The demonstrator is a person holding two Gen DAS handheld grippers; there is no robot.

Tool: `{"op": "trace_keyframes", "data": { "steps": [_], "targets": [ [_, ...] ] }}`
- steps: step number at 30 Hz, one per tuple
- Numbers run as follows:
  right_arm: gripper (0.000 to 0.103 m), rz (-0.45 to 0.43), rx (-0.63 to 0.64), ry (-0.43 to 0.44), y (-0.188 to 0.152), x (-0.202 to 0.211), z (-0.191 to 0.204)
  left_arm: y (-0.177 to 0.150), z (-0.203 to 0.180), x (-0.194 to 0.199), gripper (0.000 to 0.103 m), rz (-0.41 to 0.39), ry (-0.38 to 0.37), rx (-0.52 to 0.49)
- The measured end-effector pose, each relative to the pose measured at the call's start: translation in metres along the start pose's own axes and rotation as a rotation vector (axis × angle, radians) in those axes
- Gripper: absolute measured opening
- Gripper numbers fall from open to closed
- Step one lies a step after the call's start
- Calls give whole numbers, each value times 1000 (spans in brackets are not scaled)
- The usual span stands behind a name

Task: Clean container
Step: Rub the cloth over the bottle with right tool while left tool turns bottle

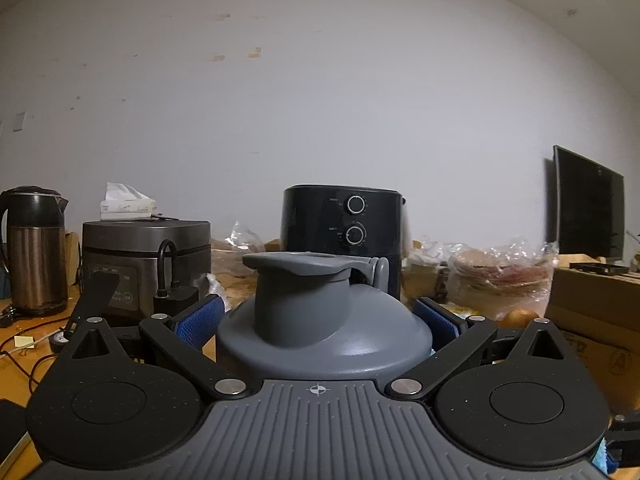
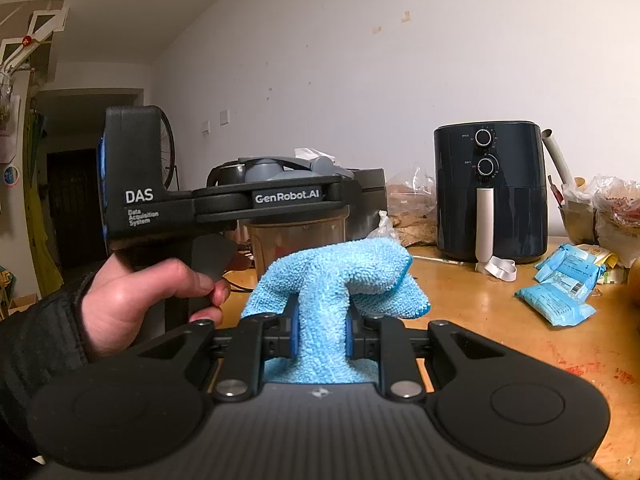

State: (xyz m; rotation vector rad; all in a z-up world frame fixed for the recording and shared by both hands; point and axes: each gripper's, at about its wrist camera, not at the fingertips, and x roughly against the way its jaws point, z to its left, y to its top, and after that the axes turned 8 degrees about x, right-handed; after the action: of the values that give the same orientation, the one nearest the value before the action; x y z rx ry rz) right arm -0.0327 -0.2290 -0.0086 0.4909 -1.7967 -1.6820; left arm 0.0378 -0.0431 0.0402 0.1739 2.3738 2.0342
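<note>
Blue cloth (image 2: 332, 280) is pinched in your right gripper (image 2: 320, 336); left gripper (image 1: 320, 320) hugs the container (image 1: 320, 320) lid, maybe loosely, so wiping could twist it free.

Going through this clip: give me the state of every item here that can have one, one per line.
Bottle: upright, gripped near its top by the left gripper.
Bottle lid: on, flip cap down.
Blue cloth: bunched, pinched in the right gripper, not touching the bottle.
Air fryer: drawer shut.
Kettle: lid closed.
</note>
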Motion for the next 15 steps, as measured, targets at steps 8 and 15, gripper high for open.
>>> {"op": "trace_keyframes", "data": {
  "steps": [8, 15],
  "targets": [
    [17, 3, -2, -1, -1, 0, 0, 2, -4, 0, 103, 6, 41, 4],
    [17, 5, -3, -1, -1, 1, 0, 4, -7, -1, 103, 14, 63, 8]
  ]
}}
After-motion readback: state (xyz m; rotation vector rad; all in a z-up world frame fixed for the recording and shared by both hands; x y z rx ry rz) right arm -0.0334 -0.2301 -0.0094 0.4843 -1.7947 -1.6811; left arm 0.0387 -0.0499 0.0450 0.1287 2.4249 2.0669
